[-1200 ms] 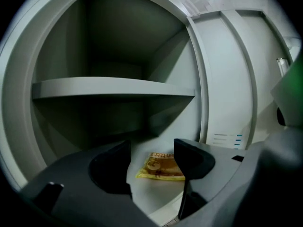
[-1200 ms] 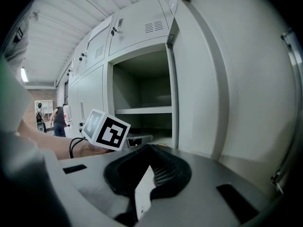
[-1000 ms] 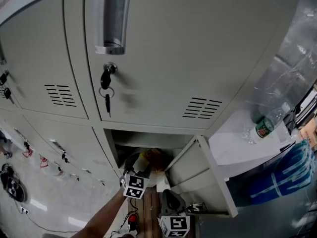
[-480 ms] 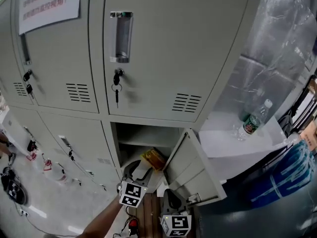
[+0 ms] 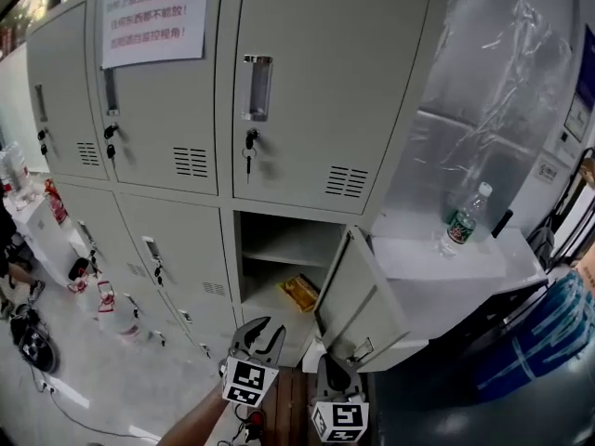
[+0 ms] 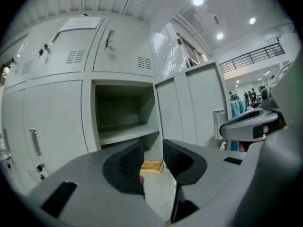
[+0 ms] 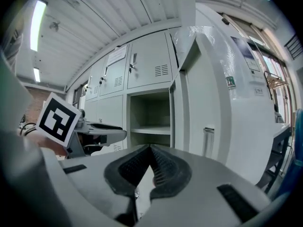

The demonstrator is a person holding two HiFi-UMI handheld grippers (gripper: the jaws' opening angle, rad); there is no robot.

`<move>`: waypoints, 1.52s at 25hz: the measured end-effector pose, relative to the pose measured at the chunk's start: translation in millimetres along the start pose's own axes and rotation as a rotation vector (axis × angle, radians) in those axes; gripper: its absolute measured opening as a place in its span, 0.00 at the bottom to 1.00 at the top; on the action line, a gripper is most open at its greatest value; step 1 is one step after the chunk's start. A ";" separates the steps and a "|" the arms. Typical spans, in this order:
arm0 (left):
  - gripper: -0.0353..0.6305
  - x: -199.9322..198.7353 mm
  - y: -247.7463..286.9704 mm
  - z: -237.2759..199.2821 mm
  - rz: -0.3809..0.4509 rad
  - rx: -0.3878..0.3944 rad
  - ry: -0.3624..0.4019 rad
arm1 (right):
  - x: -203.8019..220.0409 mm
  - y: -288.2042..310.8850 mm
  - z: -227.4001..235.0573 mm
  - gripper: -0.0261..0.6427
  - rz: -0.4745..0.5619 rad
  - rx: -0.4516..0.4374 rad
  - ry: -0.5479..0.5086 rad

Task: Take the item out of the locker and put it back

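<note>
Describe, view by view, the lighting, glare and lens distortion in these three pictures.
Head view: the straight edges of the lockers bow, and the plastic sheet shines with pale glare. Left gripper view: dark rounded corners, ceiling lights blown out white, the open compartment shadowed inside. Right gripper view: the same dark round border, a strip light glaring at upper left.

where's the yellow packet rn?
Head view, centre: the yellow packet lies on the floor of the open locker, under its shelf, left of the swung-out door.

Locker opening (image 5: 279, 247) unblocked, open door (image 5: 359, 294) at right
</note>
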State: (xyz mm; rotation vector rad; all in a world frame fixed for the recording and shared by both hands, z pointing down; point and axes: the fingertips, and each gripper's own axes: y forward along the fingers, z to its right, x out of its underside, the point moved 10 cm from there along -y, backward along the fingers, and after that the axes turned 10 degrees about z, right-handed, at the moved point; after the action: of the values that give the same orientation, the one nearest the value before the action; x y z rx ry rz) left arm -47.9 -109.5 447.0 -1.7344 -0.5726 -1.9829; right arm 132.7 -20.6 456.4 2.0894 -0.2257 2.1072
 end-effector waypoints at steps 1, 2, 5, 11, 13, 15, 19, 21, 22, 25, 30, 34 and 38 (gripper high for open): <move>0.26 -2.9 -10.4 4.9 0.005 -0.011 0.000 | -1.3 -7.0 -1.2 0.06 0.004 -0.005 -0.002; 0.25 -5.1 -20.9 10.0 0.008 -0.021 0.001 | -2.4 -14.1 -2.6 0.06 0.008 -0.010 -0.004; 0.22 -7.8 -52.1 24.9 0.005 -0.042 -0.002 | -3.8 -35.8 -7.7 0.06 0.020 -0.025 -0.008; 0.15 -4.8 -107.9 51.2 -0.005 -0.089 -0.018 | -0.4 -75.4 -20.4 0.06 0.041 -0.060 -0.015; 0.14 -2.8 -125.3 58.7 -0.010 -0.097 -0.025 | 2.5 -88.7 -25.8 0.06 0.044 -0.069 -0.014; 0.13 -0.2 -142.5 67.3 -0.013 -0.101 -0.035 | 6.0 -102.4 -30.6 0.06 0.046 -0.077 -0.016; 0.11 5.7 -170.9 83.7 -0.018 -0.107 -0.042 | 12.8 -127.1 -38.1 0.06 0.047 -0.089 -0.021; 0.11 7.5 -182.6 92.3 -0.020 -0.108 -0.042 | 15.9 -137.9 -40.4 0.06 0.047 -0.095 -0.025; 0.11 8.2 -188.9 96.8 -0.019 -0.109 -0.044 | 17.5 -143.3 -41.7 0.06 0.047 -0.099 -0.027; 0.10 9.9 -209.1 108.4 -0.020 -0.111 -0.051 | 20.2 -159.2 -47.0 0.06 0.047 -0.108 -0.031; 0.10 11.6 -230.3 115.6 -0.029 -0.113 -0.053 | 19.8 -174.1 -56.3 0.06 0.047 -0.121 -0.033; 0.10 10.0 -234.2 118.6 -0.025 -0.114 -0.035 | 17.6 -177.7 -57.6 0.06 0.056 -0.128 -0.025; 0.10 6.4 -233.3 119.8 -0.016 -0.112 -0.025 | 14.9 -177.0 -57.4 0.06 0.065 -0.129 -0.026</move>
State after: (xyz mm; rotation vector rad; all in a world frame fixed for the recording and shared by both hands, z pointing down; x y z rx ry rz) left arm -86.3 149.4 463.9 -1.8288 -0.4940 -2.0422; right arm 116.0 164.8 469.1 2.0620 -0.4264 2.0427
